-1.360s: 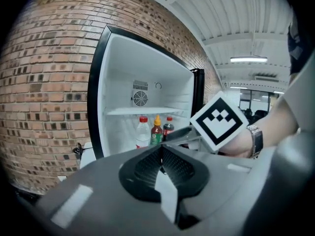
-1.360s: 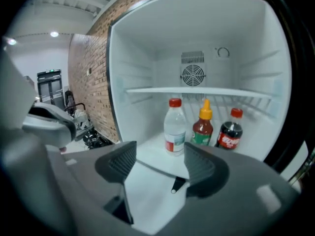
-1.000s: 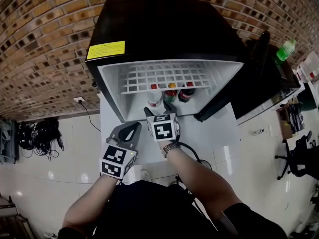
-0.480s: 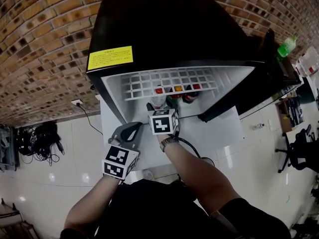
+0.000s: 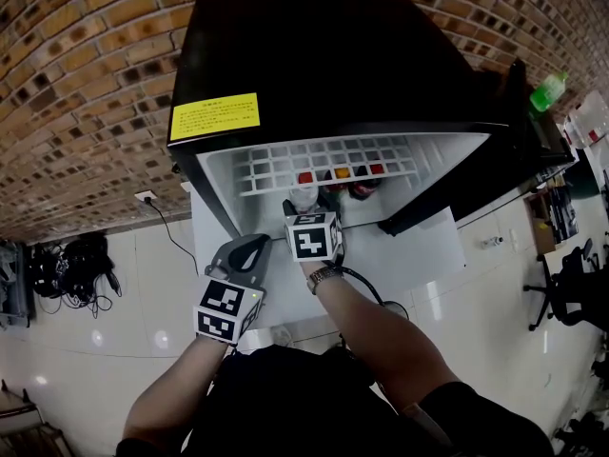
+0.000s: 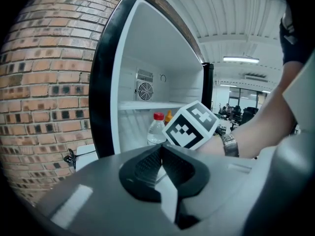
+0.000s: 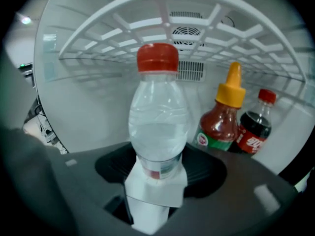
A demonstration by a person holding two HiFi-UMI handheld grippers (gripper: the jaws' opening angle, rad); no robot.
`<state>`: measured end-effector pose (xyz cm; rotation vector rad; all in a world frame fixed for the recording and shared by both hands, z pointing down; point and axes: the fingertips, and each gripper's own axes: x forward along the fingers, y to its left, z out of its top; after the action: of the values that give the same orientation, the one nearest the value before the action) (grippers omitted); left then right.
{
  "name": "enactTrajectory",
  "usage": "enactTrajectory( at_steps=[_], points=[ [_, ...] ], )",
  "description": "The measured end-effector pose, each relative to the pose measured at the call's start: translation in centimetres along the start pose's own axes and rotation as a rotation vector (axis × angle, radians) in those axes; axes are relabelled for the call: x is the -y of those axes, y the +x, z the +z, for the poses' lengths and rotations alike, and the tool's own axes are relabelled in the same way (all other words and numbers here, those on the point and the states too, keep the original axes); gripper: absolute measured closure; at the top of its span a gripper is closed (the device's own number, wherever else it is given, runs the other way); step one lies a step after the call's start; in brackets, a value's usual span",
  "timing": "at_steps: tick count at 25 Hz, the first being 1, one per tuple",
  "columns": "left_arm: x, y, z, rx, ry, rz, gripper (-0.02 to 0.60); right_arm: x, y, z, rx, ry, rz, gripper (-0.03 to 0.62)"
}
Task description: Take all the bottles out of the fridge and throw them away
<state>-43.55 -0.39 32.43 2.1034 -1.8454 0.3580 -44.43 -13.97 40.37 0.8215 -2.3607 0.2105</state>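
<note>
1. Since the frame one second ago, your right tool [image 7: 160, 167] has moved closer to the bottles inside the open fridge [image 5: 324, 55]. Its jaws have just been closing a little. They stand wide, with the water bottle [image 7: 157, 127] between them and the pads not pressing on it.
2. Your right forearm runs from the lower right of the head view up to the fridge opening. The wristwatch [image 5: 325, 276] faces up, and the tool points forward and tilts downward under the wire shelf [image 5: 324, 160].
3. Your left forearm comes up from the lower left. The left tool [image 5: 253, 246] is outside the fridge, just left of the right tool and behind it. It tilts slightly downward, with its jaws closed together on nothing.
4. The water bottle stands upright on the fridge floor beneath the wire shelf. Its long axis is vertical and its red cap is on top.
5. The water bottle is the leftmost of three in a row. The sauce bottle [image 7: 224, 124], with a yellow nozzle cap, stands just beside it on the right. The cola bottle [image 7: 253, 132] stands against the far side of the sauce bottle. Both are upright.
6. The fridge stands against a brick wall [image 5: 86, 84].
</note>
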Motion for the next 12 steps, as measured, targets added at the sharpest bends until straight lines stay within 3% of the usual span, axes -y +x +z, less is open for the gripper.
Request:
enactTrajectory(
  at_steps=[12],
  points=[
    [3.4, 0.3, 0.4, 0.000, 0.015, 0.009, 0.578, -2.3, -5.7, -2.8, 0.032, -0.037, 0.138, 0.312]
  ],
)
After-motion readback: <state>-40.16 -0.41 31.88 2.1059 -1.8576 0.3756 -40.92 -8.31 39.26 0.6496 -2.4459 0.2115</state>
